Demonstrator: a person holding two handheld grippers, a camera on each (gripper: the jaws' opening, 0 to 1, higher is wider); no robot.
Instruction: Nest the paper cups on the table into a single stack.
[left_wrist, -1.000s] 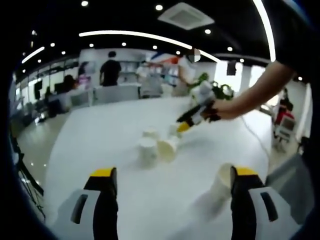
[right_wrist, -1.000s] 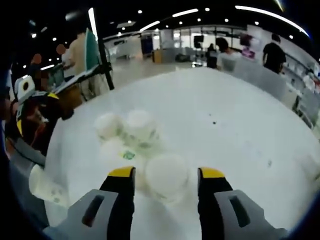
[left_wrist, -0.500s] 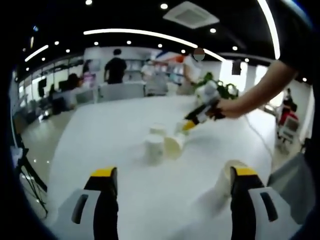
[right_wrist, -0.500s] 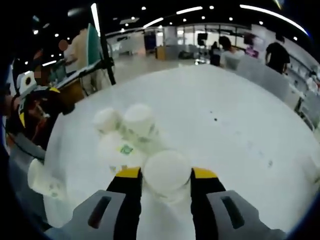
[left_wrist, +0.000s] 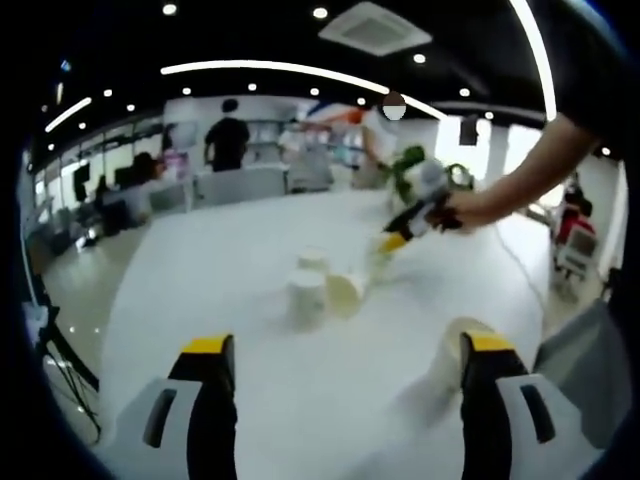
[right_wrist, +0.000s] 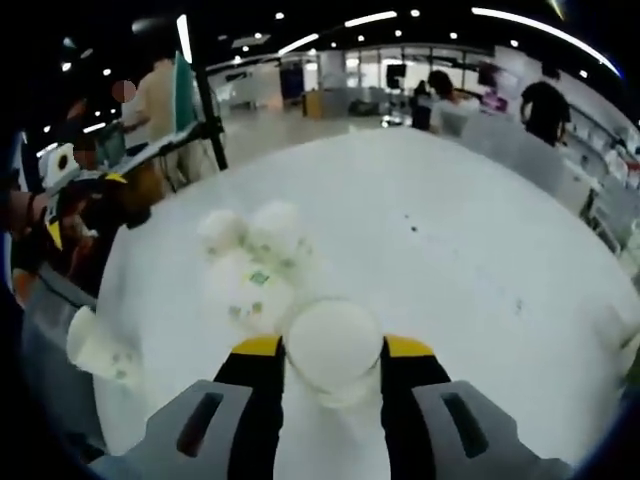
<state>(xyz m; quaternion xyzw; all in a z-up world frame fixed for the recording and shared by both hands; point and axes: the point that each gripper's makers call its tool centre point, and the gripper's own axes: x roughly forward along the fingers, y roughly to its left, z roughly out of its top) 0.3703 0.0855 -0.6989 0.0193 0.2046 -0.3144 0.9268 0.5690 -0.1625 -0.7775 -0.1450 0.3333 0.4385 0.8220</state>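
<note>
The right gripper (right_wrist: 334, 351) clamps a white paper cup (right_wrist: 333, 343) just above the round white table (right_wrist: 470, 240), beside three grouped white cups (right_wrist: 250, 255). The left gripper (left_wrist: 345, 350) gapes wide, a lone white cup (left_wrist: 452, 352) beside its right jaw.

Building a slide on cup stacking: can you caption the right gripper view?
Right gripper clamps an upside-down paper cup above three more cups on the white table.

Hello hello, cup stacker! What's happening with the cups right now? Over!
Right hand-held gripper shut on one white paper cup. Left hand-held gripper open, another white cup by its jaw. Three cups clustered on white table. Nothing in the way.
</note>
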